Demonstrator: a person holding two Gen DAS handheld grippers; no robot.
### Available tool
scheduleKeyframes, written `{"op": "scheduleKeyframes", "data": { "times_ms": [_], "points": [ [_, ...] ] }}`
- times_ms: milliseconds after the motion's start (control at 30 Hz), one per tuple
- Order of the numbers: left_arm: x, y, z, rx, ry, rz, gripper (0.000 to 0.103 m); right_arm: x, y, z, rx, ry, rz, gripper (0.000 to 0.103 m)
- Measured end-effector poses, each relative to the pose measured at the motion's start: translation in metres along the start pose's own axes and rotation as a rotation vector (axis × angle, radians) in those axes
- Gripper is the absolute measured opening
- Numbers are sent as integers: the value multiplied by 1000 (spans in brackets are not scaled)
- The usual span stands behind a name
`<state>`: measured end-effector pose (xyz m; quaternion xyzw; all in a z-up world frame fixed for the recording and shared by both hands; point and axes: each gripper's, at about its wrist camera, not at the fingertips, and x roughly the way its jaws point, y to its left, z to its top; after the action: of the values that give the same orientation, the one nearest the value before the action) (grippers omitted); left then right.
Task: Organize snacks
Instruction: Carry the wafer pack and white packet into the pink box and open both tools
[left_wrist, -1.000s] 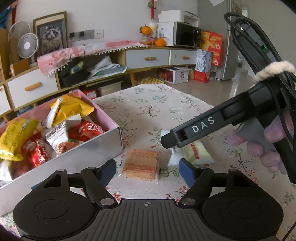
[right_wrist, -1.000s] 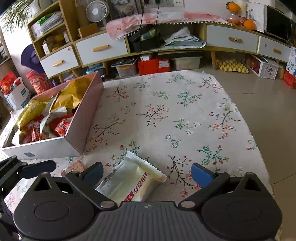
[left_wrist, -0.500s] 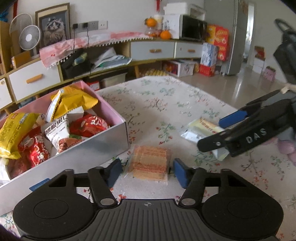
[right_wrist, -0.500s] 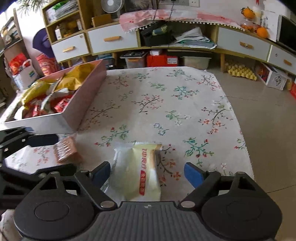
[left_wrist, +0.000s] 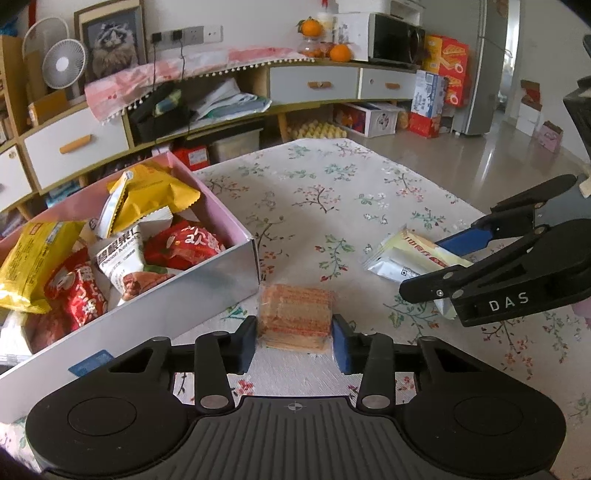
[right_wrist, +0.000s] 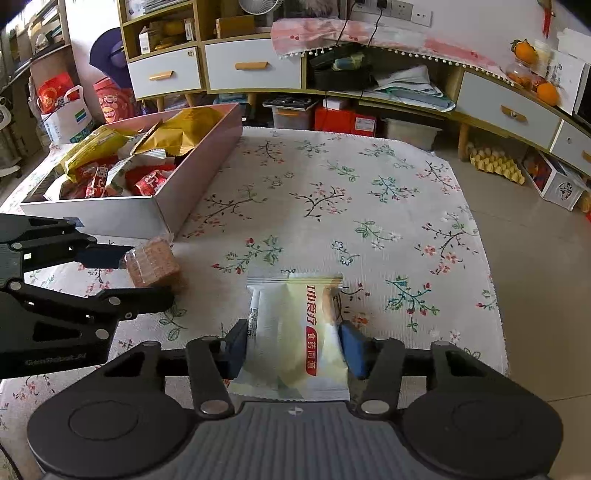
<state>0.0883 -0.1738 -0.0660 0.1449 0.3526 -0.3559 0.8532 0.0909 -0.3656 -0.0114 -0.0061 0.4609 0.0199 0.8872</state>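
A clear-wrapped pack of orange wafers lies on the flowered tablecloth just off the near corner of the pink-lined box. My left gripper is closing, and its blue pads touch both sides of the wafer pack. To the right lies a pale yellow snack packet with red lettering. My right gripper is closing too, its pads against the packet's two long edges. The left wrist view shows that packet between the right gripper's fingers. Both snacks rest on the cloth.
The box holds several yellow, red and white snack bags. The table's right edge drops to a tiled floor. A long sideboard with drawers runs behind the table.
Both pairs of jaws have narrowed onto their snacks. The right gripper rolled so that the yellow packet now lies straight between its pads. The left gripper edged forward around the wafers.
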Motion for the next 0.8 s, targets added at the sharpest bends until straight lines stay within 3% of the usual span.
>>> {"op": "scheduleKeyframes", "data": {
  "times_ms": [800],
  "points": [
    [-76,24,-3,3,-14,52,38,-29,30,16,-16,-41,9,26]
  ]
}}
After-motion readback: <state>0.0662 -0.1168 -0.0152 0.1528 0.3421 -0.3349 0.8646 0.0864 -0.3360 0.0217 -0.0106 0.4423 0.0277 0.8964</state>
